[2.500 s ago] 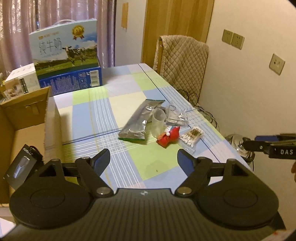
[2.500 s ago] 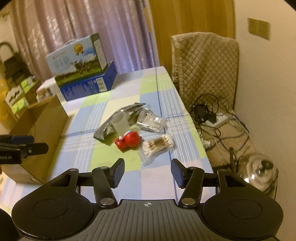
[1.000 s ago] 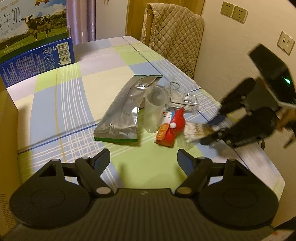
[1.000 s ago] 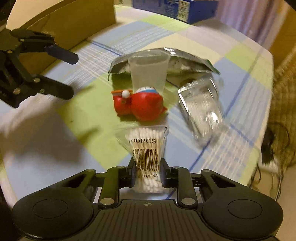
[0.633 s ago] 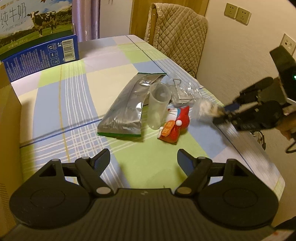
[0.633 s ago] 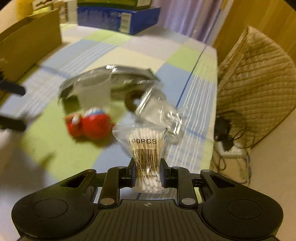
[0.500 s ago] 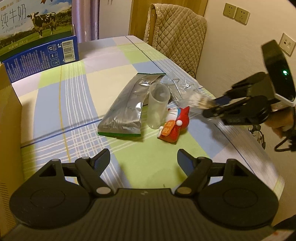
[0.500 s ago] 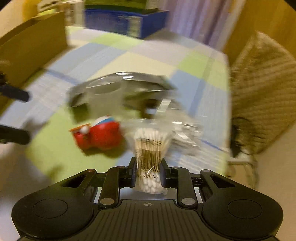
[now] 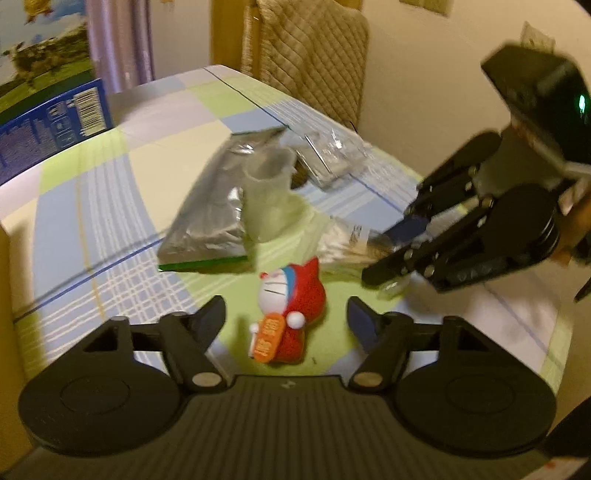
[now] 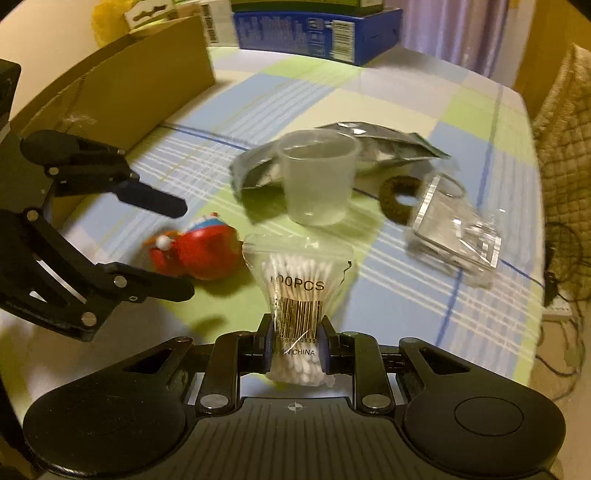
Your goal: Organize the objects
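Note:
My right gripper [image 10: 294, 349] is shut on a clear bag of cotton swabs [image 10: 297, 295] and holds it above the checked tablecloth; the bag also shows in the left wrist view [image 9: 347, 242]. My left gripper [image 9: 287, 319] is open, its fingers on either side of a red and white toy figure [image 9: 290, 323] that lies on the cloth; the gripper shows in the right wrist view [image 10: 184, 245], beside the toy [image 10: 197, 253]. A translucent plastic cup [image 10: 317, 177] stands behind them.
A silver foil pouch [image 9: 218, 210], a dark ring [image 10: 402, 199] and a clear plastic packet [image 10: 454, 229] lie on the table. An open cardboard box [image 10: 122, 85] stands at the left, a blue milk carton box [image 10: 317, 29] at the back, a padded chair [image 9: 314, 59] beyond the table.
My left gripper has moved forward and down until its open fingers flank the toy figure. My right gripper, still holding the swab bag, has swung left toward the toy.

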`<state>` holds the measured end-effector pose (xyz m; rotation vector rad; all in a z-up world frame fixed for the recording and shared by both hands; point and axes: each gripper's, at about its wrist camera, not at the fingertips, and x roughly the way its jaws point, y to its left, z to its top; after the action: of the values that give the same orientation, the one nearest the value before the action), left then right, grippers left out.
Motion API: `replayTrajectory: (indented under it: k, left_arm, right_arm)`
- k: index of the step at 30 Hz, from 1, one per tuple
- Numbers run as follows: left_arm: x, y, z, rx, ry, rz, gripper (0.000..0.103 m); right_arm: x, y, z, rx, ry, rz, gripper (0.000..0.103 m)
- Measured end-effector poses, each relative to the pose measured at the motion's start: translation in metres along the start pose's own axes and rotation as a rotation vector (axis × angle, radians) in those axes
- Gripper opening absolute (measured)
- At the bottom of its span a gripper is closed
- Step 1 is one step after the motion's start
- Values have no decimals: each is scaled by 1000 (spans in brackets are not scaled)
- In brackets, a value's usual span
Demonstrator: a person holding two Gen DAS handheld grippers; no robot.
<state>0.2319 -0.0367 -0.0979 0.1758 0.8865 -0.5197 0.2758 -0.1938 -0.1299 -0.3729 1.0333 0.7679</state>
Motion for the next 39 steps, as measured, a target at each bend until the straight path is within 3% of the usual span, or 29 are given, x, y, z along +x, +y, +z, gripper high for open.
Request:
replayTrajectory:
  k: [7,10,16,39]
  left_arm:
    - [19,-2,-1,28,26,11,39]
    - [19,-5,-3,32,29,27,39]
    - [8,-5,-13,-15,53,66,38]
    - [6,-4,-15,-52,35,84,38]
  right_arm:
    - [-9,-4,-9,115,-32,-50,20]
    - [-10,-1,-15,167,-23,-82,20]
    - [-8,10,-18,146,-13,-134,21]
    - [-2,21,-15,163,-24,-178,20]
